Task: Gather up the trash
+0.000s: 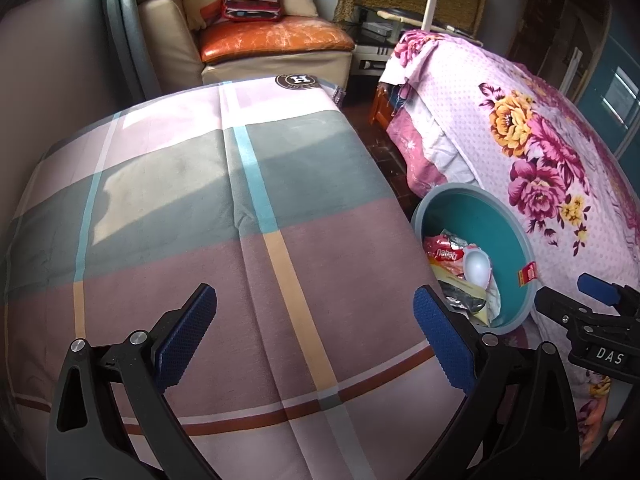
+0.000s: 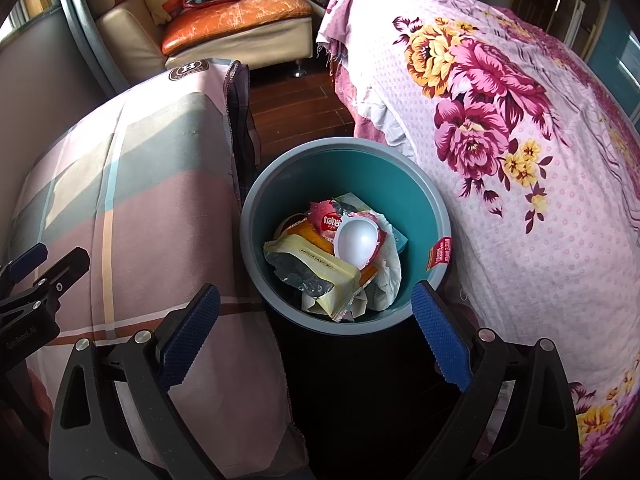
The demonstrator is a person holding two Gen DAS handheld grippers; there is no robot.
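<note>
Presently we find the trash bin [image 2: 424, 200], teal inside with a grey rim, standing on the floor in the narrow gap between the plaid-covered bed [image 2: 140, 200] and the floral-covered bed [image 2: 520, 160]. Its rim lies just beside both bed edges. Inside we note a white plastic cup [image 2: 357, 244], a red wrapper [image 2: 332, 222] and a pale yellow packet [image 2: 320, 276]; a small red wrapper [image 2: 439, 254] hangs over the rim on the floral side. We record the right hand-held gripper [image 2: 316, 330] hovering above the bin's near rim, fingers spread wide, holding nothing. Our left hand-held gripper [image 1: 316, 332] is likewise spread wide and empty, over the plaid bed's flat surface. Beyond the bin, bare wooden floor [image 2: 296, 108] runs toward a sofa [image 2: 240, 24].
</note>
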